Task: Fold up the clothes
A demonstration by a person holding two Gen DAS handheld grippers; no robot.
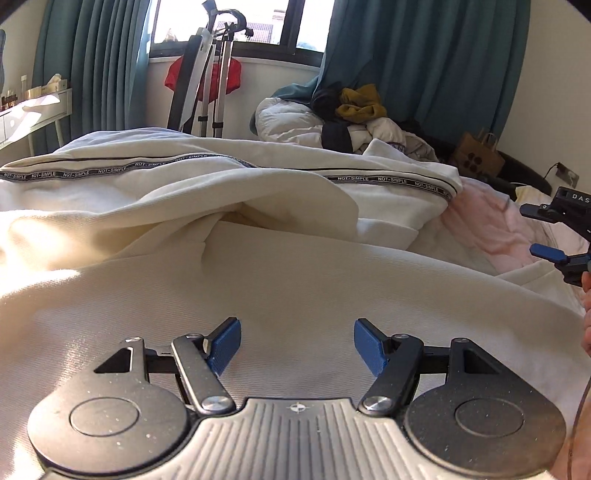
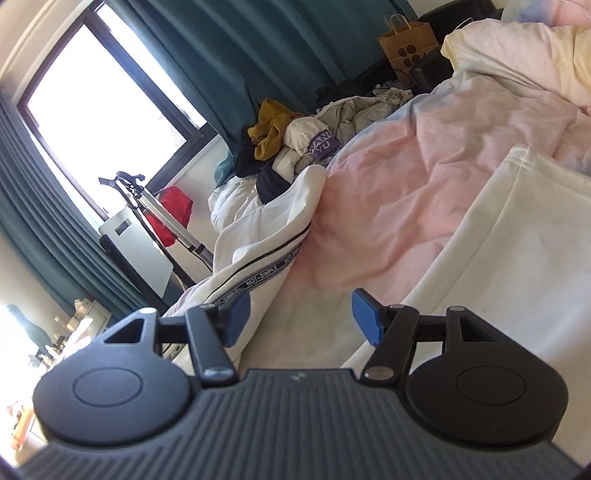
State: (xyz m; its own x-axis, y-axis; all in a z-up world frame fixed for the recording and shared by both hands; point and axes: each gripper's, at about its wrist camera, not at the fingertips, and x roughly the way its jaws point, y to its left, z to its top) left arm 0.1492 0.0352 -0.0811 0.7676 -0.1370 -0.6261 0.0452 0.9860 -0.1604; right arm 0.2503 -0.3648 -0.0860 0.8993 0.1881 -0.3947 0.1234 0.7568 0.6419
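While the cream cotton garment with black lettered tape [image 1: 229, 236] lies rumpled on the pink quilted bedspread [image 2: 406, 206], folding seems barely begun. Left gripper [image 1: 297, 347] and right gripper [image 2: 301, 315] hover, fingers apart and empty.

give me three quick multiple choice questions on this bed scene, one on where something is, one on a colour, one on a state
1. Where is the brown paper bag?
A. on the floor beyond the bed
B. on the cream garment
C. between the left gripper's fingers

2. What colour are the curtains?
A. red
B. teal
C. yellow

3. What state is the left gripper in?
A. shut on the garment
B. shut on nothing
C. open over the cream garment

Answers:
1 A, it stands by the dark curtain past the pink bedding.
2 B, teal drapes flank the window.
3 C, its blue fingers stand apart with bare cloth showing between them.
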